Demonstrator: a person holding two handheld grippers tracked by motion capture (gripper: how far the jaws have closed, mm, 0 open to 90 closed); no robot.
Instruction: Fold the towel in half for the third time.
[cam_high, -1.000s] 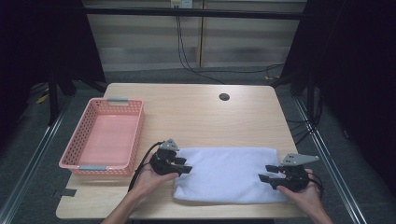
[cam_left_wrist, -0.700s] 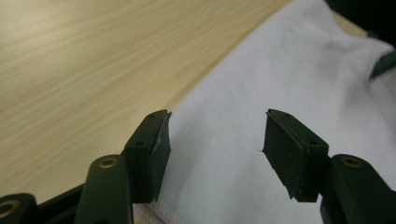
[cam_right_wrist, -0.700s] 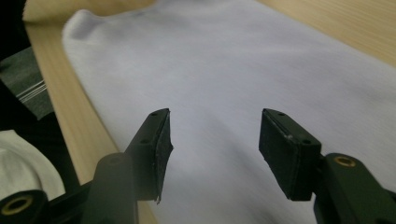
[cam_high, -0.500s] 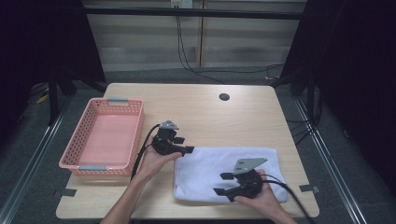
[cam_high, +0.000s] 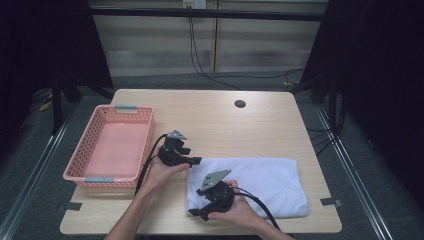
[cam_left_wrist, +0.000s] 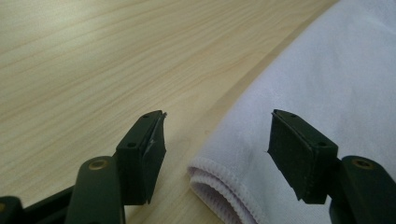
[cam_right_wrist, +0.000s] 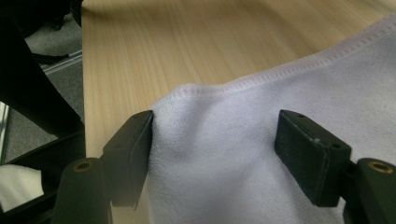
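A folded white towel (cam_high: 260, 182) lies on the near right part of the wooden table (cam_high: 220, 122). My left gripper (cam_high: 195, 161) sits at the towel's far left corner, and its jaws have just been opening. In the left gripper view (cam_left_wrist: 217, 140) the layered corner of the towel (cam_left_wrist: 327, 84) lies between the pads, apart from both. My right gripper (cam_high: 197, 212) rests at the towel's near left corner, its jaws also just opening. In the right gripper view (cam_right_wrist: 215, 140) the towel (cam_right_wrist: 243, 163) bulges between the wide jaws, with its edge against the left pad (cam_right_wrist: 133, 149).
An empty pink basket (cam_high: 110, 147) stands at the left of the table, close to my left hand. A small dark hole (cam_high: 240, 104) marks the far middle of the tabletop. Black cables trail from both grippers toward the near edge.
My right gripper has swept from the towel's right end across to its near left corner. The left gripper has shifted slightly away from me. Both pairs of jaws stand wider.
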